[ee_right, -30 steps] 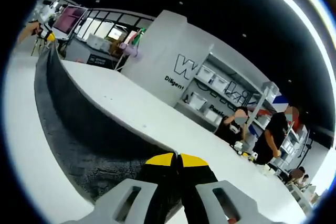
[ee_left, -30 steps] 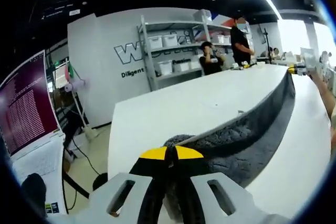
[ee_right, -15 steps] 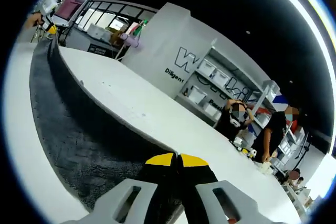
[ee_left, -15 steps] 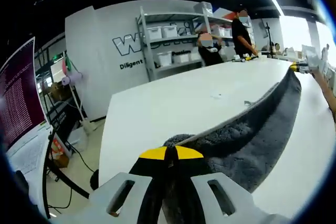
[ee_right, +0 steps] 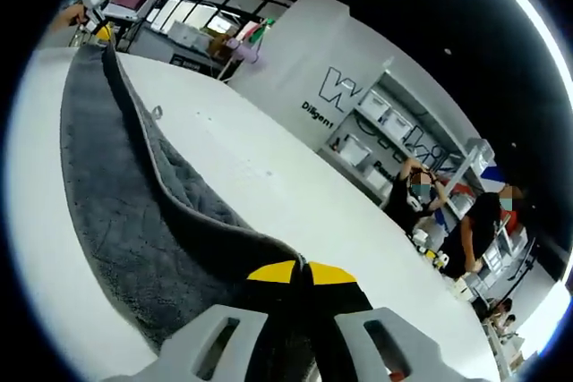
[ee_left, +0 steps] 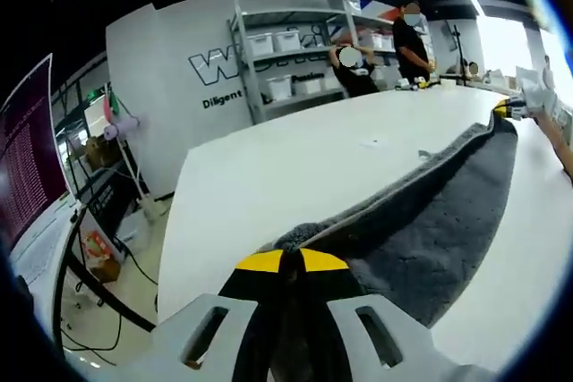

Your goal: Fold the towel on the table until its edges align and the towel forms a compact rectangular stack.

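- Towel (ee_left: 430, 212) edge stretched between the two grippers is dropping: a second ago it was standing as a tall dark wall above the table (ee_left: 269, 185); now it is lying low, close to the surface, with a small gap still visible under the hem in the right gripper view
- More of the towel's top face (ee_right: 107, 194) is showing in both views; the sag along the hem is flattening
- Left gripper (ee_left: 285, 261) and right gripper (ee_right: 300, 270) are lowering toward the table, both keeping their clamp on the corners
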Tool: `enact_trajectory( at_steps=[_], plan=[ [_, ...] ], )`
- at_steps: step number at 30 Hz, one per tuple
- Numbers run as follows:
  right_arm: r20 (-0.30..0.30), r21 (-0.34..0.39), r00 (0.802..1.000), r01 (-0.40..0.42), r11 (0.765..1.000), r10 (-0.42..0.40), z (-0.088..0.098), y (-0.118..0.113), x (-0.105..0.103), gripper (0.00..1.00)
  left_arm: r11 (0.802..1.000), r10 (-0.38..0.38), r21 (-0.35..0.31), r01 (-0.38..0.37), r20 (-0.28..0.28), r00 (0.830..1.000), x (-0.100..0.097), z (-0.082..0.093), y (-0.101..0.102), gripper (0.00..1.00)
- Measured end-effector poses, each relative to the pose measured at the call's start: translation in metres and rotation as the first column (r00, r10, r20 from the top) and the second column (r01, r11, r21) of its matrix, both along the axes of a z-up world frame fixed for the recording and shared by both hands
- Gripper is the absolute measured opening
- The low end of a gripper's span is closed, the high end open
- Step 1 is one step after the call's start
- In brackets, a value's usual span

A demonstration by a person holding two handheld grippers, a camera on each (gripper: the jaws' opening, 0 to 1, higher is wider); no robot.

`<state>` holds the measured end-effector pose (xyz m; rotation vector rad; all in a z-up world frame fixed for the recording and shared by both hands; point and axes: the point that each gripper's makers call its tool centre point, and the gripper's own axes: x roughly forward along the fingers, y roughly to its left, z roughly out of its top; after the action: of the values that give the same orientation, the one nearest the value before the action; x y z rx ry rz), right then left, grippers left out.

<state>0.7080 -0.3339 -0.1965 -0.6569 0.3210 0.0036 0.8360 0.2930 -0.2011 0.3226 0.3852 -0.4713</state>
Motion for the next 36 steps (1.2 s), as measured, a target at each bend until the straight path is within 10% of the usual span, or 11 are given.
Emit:
enact_trajectory(
  at_steps=[31,36],
  plan=[
    [-0.035,-0.014,0.993,0.108,0.994,-0.108,-0.02,-0.025,0.004,0.38,0.992,0.12,-0.039,-0.122,-0.048,0.992,-0.008,-0.019,0.022,0.58],
    [-0.058,0.004,0.987,0.15,0.989,-0.149,-0.023,-0.035,-0.003,0.63,0.986,0.146,-0.071,-0.152,-0.09,0.985,-0.013,-0.023,0.025,0.7]
  ],
)
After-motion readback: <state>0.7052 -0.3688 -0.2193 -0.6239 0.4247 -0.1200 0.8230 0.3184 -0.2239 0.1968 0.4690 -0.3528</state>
